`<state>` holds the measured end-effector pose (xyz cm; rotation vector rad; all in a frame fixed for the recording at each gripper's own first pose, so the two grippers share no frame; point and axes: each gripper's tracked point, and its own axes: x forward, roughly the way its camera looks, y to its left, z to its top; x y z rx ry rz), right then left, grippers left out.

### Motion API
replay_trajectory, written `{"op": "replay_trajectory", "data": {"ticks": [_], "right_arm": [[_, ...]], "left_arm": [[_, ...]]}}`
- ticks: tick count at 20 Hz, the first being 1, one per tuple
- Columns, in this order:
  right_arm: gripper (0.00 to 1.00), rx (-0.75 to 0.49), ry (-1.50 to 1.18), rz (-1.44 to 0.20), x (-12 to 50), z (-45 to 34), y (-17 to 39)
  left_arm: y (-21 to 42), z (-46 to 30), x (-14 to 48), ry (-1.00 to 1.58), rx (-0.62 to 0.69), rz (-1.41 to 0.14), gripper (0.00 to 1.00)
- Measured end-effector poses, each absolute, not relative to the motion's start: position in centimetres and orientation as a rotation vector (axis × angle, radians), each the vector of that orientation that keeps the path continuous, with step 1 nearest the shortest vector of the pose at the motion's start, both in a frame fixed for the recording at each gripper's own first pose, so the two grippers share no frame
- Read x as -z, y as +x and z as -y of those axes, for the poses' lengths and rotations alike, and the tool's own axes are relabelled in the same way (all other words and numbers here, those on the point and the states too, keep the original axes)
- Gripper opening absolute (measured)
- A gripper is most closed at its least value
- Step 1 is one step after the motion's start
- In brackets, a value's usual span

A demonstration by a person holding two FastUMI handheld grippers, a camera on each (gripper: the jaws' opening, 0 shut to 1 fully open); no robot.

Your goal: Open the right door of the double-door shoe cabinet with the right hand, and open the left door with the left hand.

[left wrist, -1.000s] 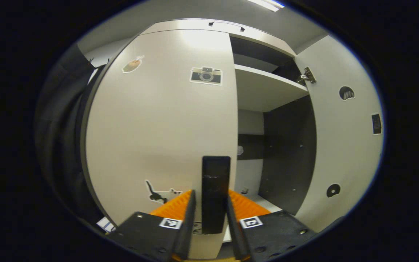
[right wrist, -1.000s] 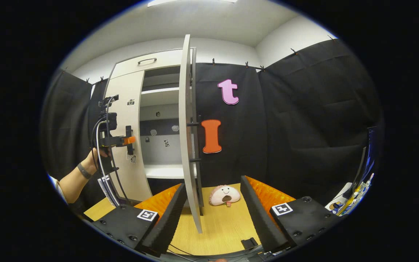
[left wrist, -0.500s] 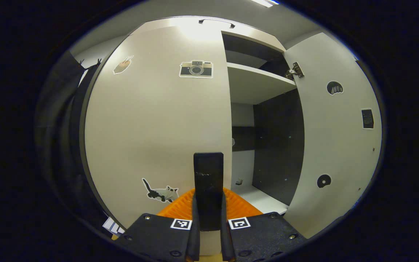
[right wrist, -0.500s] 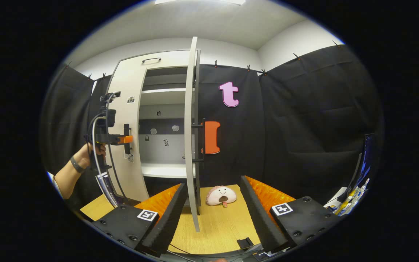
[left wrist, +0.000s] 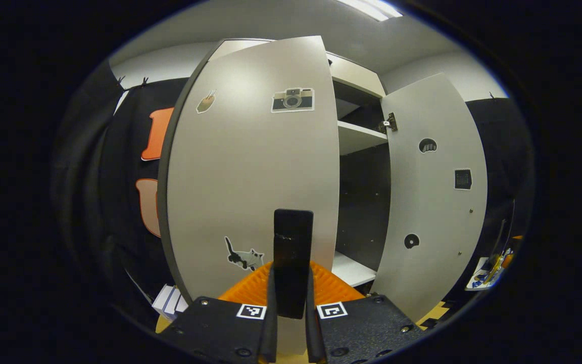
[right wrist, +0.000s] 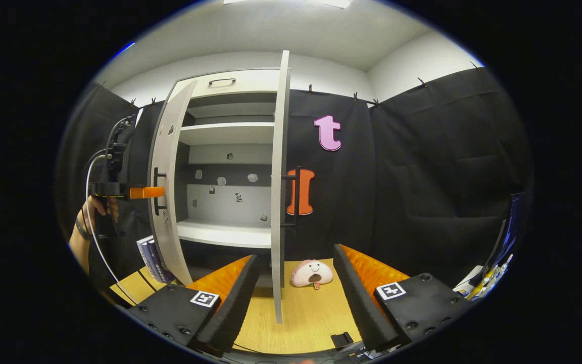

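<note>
A second ago the left door (left wrist: pixel 250 172) lay nearly flush with the shoe cabinet (right wrist: pixel 230 108); now it has swung well out from the cabinet front, so that the booth's black cloth shows past its hinge edge in the left gripper view. The left gripper (left wrist: pixel 290 303) is clamped on that door's black handle (left wrist: pixel 292 263), both fingers pressing its sides, as it was half a second ago. In the right gripper view the same gripper (right wrist: pixel 144 192) and the hand (right wrist: pixel 94 210) holding it sit further out from the cabinet than before. The right door (right wrist: pixel 280 187) stands open, edge-on to the right gripper view, much as earlier, with its own handle (right wrist: pixel 295 197) on the outer face. The right gripper (right wrist: pixel 295 283) has its jaws wide apart with the door's lower edge between them, touching neither finger. The cabinet has two doors, two handles on them, and one more handle (right wrist: pixel 222 80) on the top panel; two shelves (right wrist: pixel 228 132) show inside. On the left door's face are three stickers: a camera (left wrist: pixel 292 99), a cat (left wrist: pixel 243 257) and a small brown one (left wrist: pixel 205 102). On the wooden table (right wrist: pixel 301 313) in front of the cabinet, beside the right door's foot, lies a pink plush toy (right wrist: pixel 312 273); some books (right wrist: pixel 153 259) lean by the left door's foot.
</note>
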<state>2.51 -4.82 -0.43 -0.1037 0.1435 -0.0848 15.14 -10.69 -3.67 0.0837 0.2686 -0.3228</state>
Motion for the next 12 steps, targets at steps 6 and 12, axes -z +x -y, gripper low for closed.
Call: {"op": "replay_trajectory", "data": {"ticks": [6,12], "right_arm": [[0.98,0.100,-0.113,-0.153,1.2,5.2,2.5],[0.94,0.080,-0.110,-0.164,1.3,5.0,3.3]], "left_arm": [[11.4,6.8,2.4,0.068,0.305,-0.242,0.23],[7.3,5.1,1.4,0.067,0.212,-0.213,0.22]]}}
